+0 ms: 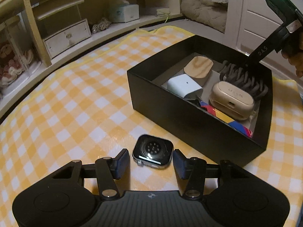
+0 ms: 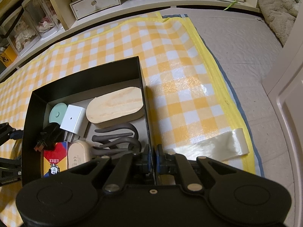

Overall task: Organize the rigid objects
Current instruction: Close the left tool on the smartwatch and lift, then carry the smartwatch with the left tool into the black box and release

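A black strapless smartwatch body [image 1: 153, 148] lies back-up on the yellow checked mat. My left gripper [image 1: 150, 154] is low over it with a pad on either side of its near half; a thin gap shows at the left pad, so the jaws do not grip it. To its right stands a black open box [image 1: 189, 121]. My right gripper [image 2: 153, 156] is shut on the right wall of the box [image 2: 85, 73]. Inside lie a wooden oval block [image 2: 115, 106], a white charger [image 2: 73, 119], a beige earbud case [image 1: 232, 100], a grey claw clip [image 1: 244, 79] and a colourful card pack [image 2: 55, 159].
The checked mat [image 1: 75, 104] is spread over a quilted bed surface [image 2: 236, 43]. Low shelves with a small drawer unit [image 1: 68, 36], a tissue box [image 1: 125, 11] and folded blankets [image 1: 204, 9] run along the far side. Tape [image 2: 214, 147] holds a mat corner.
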{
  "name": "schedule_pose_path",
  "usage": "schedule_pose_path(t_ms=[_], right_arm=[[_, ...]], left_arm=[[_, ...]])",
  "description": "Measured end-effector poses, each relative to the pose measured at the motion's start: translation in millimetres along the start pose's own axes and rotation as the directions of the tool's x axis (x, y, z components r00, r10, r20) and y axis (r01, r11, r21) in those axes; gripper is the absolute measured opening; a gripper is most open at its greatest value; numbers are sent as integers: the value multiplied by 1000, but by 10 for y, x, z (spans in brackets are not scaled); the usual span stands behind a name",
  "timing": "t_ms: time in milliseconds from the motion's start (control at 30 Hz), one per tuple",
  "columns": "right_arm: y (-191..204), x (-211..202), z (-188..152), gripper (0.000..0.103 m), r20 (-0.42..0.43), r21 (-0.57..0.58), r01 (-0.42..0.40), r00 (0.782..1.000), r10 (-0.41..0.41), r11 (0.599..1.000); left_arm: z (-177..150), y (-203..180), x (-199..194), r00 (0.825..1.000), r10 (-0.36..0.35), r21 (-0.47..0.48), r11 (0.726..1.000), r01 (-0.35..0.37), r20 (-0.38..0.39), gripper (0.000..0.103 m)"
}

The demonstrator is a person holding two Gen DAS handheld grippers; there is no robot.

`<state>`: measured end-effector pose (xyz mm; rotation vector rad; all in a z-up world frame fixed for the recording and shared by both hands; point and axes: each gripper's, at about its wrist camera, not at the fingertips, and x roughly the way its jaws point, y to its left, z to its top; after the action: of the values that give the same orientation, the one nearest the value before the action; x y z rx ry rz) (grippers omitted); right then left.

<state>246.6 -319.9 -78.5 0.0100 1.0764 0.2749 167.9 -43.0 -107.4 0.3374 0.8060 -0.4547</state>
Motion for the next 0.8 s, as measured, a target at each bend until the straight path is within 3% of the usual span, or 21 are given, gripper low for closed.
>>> schedule_pose_path(t_ms=[200, 400, 567, 800], right_arm=[[7, 9, -3, 6, -1, 1, 2, 1000, -2, 1000], [1, 8, -9, 6, -2, 4, -1, 1000, 1, 1000], [5, 7, -8, 6, -2, 5, -1, 1000, 1, 1000], [5, 4, -8, 6, -1, 5, 0, 1000, 0, 1000]], left_arm=[[19, -26, 13, 1000, -6, 25, 1000, 5, 4, 48], [6, 37, -94, 999, 33, -63, 998, -33, 11, 48], [147, 132, -410, 994, 45, -198, 980, -24, 104, 48], [364, -163, -732, 976, -35, -186, 980, 76, 213, 48]])
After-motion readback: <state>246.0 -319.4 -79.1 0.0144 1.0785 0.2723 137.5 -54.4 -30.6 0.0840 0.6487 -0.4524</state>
